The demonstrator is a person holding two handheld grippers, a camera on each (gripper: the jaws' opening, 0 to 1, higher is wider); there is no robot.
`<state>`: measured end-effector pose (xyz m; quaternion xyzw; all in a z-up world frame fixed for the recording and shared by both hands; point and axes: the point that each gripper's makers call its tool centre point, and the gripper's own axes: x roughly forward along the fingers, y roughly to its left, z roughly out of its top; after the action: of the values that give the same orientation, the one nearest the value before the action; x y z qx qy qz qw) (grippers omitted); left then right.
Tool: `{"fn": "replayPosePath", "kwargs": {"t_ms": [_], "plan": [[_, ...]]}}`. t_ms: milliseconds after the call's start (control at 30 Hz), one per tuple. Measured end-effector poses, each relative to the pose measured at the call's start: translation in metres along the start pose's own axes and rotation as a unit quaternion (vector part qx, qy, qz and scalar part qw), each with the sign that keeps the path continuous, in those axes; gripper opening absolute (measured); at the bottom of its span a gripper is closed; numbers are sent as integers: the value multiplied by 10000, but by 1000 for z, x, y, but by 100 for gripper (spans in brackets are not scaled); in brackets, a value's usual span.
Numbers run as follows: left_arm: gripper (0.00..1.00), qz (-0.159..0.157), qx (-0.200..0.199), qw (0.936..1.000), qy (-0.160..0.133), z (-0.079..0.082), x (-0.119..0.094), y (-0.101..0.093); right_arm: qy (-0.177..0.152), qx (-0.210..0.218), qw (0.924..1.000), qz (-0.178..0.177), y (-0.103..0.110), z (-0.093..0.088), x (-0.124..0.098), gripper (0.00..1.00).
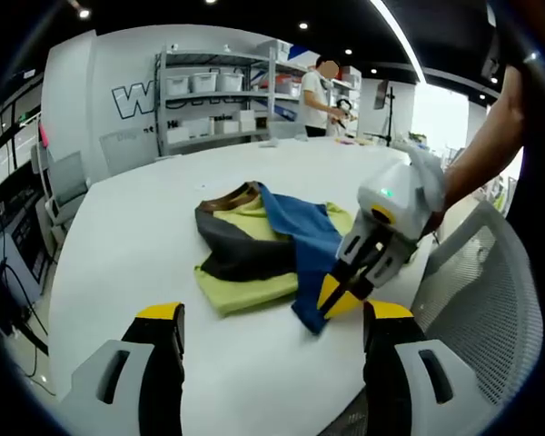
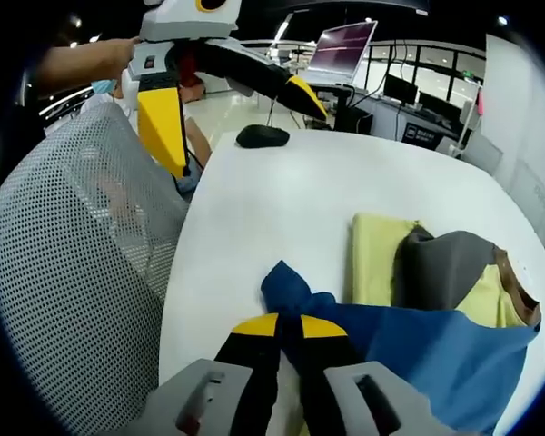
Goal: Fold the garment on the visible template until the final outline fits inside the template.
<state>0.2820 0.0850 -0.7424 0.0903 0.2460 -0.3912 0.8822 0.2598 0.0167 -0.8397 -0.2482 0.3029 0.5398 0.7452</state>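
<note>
right claw (image 2: 289,329) clamped on garment (image 2: 436,350) — blue corner, white table (image 2: 282,195)

**Garment near the surface edge**

The garment (image 1: 263,250) lies on the surface (image 1: 145,236), near its edge beside a mesh chair (image 1: 477,272). The right tongs (image 1: 338,298) pinch the garment's near corner. Shelves (image 1: 213,104) stand behind the surface.

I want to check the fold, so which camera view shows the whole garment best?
The left gripper view: the garment lies whole on the white table. The right gripper view cuts its blue part off at the edge.
</note>
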Motion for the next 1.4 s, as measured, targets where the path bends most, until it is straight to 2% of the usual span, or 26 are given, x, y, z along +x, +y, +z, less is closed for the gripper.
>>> {"fn": "replayPosePath", "kwargs": {"t_ms": [133,300,533,833,1167,1400], "plan": [[81,-12,-5,10000,38,-1,-1,0,-110,228,9997,-14,0,2,-5,0],[83,-23,10,10000,43,0,-3,0,-294,232,9992,-144,-3,10,-19,0],[85,-9,-35,10000,-37,4,-6,0,-763,391,9943,-639,-20,30,-55,0],[86,8,-106,9999,-63,4,0,1,-1109,638,9842,-1224,-47,42,-99,0],[87,-185,-17,9997,-138,15,9,0,-1066,1019,9740,-1718,-70,18,-139,0],[87,-216,-20,9996,-157,16,9,2,-821,1177,9691,-2008,-81,-6,-161,0]]}}
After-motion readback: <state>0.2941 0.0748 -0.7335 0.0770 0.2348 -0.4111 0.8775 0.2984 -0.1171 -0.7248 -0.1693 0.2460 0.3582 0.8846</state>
